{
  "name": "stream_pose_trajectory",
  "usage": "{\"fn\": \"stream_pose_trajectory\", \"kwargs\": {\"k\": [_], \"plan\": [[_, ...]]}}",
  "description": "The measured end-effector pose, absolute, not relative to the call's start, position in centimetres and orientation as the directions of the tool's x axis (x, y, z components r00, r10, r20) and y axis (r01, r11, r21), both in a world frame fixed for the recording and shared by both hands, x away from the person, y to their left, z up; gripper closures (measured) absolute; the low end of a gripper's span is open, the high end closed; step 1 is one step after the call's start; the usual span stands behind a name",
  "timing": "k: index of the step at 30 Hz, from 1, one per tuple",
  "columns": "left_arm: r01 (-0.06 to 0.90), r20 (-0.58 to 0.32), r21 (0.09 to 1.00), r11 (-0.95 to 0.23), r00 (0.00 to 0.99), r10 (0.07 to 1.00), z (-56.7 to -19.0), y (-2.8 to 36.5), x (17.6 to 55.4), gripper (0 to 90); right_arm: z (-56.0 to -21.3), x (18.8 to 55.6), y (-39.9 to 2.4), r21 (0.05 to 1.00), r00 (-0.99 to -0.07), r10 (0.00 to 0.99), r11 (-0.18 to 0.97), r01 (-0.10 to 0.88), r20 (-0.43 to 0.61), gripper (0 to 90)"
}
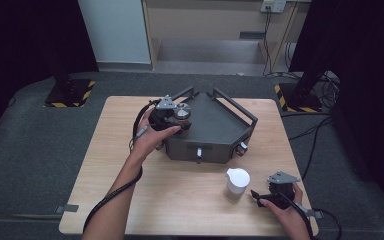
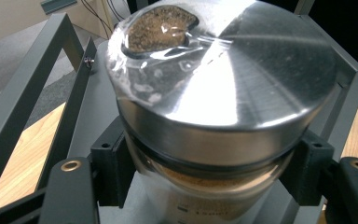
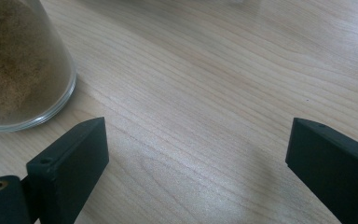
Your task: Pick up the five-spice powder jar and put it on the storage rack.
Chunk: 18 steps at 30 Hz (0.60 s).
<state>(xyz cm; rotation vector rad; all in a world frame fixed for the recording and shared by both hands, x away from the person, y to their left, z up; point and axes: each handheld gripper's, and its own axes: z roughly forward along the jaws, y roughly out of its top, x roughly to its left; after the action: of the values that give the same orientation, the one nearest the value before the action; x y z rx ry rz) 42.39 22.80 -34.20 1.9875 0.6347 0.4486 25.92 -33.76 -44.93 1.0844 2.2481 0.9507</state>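
From the high view, the left gripper (image 1: 176,120) sits over the near-left corner of a dark grey metal tray (image 1: 215,127) on the wooden counter (image 1: 180,200), its fingers clamped around a steel-lidded glass jar (image 1: 182,113). The left forearm reaches up from the bottom edge, hand wrapped round the gripper body, cable trailing along the arm. Near right, the right gripper (image 1: 256,196) rests low on the counter, just right of a second jar with a white lid (image 1: 237,183). The tray's rail handles rise at its far side, and knobs show on its near wall.

The left gripper view shows the jar (image 2: 223,93) up close: a brushed steel lid, brown powder behind the glass below it, and both black fingers (image 2: 112,163) pressing on the glass just under the lid. The tray rail (image 2: 23,84) runs to the left.

In the right gripper view, the fingers (image 3: 74,154) stand wide apart over bare counter (image 3: 205,93), holding nothing. The base of the white-lidded jar (image 3: 18,70), full of brown powder, stands at far left, just clear of the left finger.
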Motion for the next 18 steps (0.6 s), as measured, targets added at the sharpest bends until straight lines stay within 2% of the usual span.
{"fn": "stream_pose_trajectory", "kwargs": {"k": [4,9,18], "plan": [[0.247,0.050,0.884,-0.397,0.794,0.606,-34.0,22.7,42.4,23.1,-44.9,25.9,-33.8,0.751,-0.580,0.808,0.448,0.485,-0.107,6.4],[0.245,0.068,0.876,-0.416,0.790,0.610,-33.7,22.3,42.2,5.0,-44.9,25.9,-33.9,0.752,-0.578,0.809,0.445,0.485,-0.106,6.4],[0.224,0.077,0.891,-0.395,0.782,0.619,-34.1,23.1,41.0,0.9,-44.9,25.9,-33.8,0.752,-0.580,0.807,0.448,0.484,-0.107,6.4]]}}
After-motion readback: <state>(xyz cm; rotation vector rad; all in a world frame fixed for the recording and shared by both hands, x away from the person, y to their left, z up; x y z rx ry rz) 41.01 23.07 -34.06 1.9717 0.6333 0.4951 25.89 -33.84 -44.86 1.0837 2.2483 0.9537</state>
